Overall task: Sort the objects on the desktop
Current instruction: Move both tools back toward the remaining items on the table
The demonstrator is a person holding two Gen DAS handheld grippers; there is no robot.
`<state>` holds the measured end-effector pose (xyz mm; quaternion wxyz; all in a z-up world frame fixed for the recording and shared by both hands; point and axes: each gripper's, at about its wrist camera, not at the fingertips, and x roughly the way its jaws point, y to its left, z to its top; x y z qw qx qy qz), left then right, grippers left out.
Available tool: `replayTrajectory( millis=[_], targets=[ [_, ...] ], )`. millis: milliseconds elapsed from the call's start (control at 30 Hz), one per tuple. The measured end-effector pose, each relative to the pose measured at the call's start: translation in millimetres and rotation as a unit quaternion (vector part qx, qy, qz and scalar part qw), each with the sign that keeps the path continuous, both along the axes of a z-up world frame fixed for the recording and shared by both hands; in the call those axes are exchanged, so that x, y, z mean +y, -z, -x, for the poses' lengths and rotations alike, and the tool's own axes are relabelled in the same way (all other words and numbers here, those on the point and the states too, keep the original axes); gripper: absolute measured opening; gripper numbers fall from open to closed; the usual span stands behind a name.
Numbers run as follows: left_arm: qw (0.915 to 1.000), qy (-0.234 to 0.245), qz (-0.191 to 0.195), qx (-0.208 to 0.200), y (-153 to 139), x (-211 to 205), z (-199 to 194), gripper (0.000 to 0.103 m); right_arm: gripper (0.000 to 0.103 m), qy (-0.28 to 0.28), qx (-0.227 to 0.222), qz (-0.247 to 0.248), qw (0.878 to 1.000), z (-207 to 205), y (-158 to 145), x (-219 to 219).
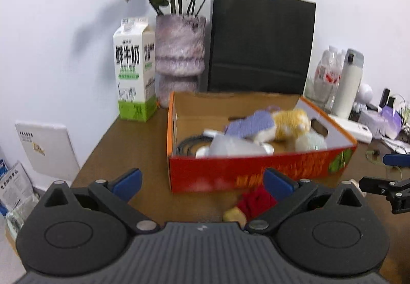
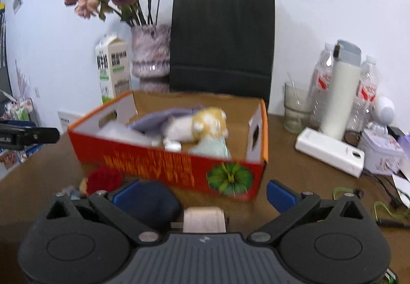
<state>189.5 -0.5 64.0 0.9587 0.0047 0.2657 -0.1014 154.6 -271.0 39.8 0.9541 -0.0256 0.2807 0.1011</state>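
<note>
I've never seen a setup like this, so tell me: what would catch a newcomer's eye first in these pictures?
Probably the bright red-orange cardboard box in the middle of the brown table, with a yellow and purple plush toy lying inside it. Behind it, against the wall, stand a tall black paper bag and a vase of wilted pink roses beside a milk carton. Low in each view, two open blue-tipped gripper fingers frame the scene.

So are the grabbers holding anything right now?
No. The left gripper and the right gripper are both open with nothing between their fingers. The red woolly thing just lies on the table by the orange box.
</note>
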Motion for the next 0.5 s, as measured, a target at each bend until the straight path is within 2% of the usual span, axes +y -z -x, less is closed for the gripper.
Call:
replayTrajectory(
  millis=[233,333,500],
  targets=[
    [0.9998,-0.008,0.004,0.016,10,0,12,0.103,0.103,0.008,0.026,0.004,1.000,12,18,-2],
    [0.9996,-0.011,0.009,0.024,15,-2,14,0.103,0.103,0.018,0.021,0.019,0.999,16,21,0],
    [0.9991,-0.019,0.014,0.034,23,-8,15,0.103,0.103,0.016,0.026,0.012,0.999,13,26,0]
  ],
)
